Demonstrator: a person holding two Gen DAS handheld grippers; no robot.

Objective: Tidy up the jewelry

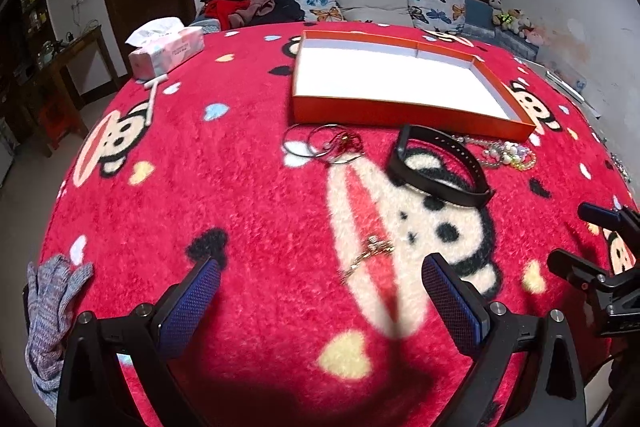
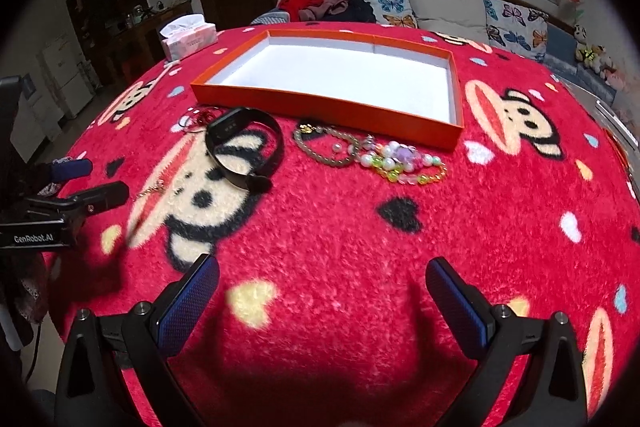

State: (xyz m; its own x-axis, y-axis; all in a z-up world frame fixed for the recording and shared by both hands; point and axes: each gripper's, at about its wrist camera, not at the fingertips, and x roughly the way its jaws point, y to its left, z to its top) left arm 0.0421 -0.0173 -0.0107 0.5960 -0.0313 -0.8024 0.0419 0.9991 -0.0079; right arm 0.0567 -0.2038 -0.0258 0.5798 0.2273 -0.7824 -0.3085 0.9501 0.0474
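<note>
A: Jewelry lies loose on the desk's red monkey-print cloth, in front of the orange tray. From the left wrist view, what do you see?

B: The left tool hangs low over the cloth, its two blue-padded fingers spread wide and holding nothing. A thin gold chain lies just ahead, between the fingertips. Farther on sit the black wristband, a cluster of metal rings to its left, and beaded bracelets to its right, near the tray's front wall. A tissue pack stands at the far left, a grey glove at the near left edge. The right tool pokes in from the right.

A: And the right wrist view?

B: The right tool is also held low and level over the cloth, fingers spread apart, empty. The wristband is ahead to the left, the beaded bracelets ahead, just before the tray, whose white inside holds nothing. The left tool reaches in from the left, near the gold chain.
</note>
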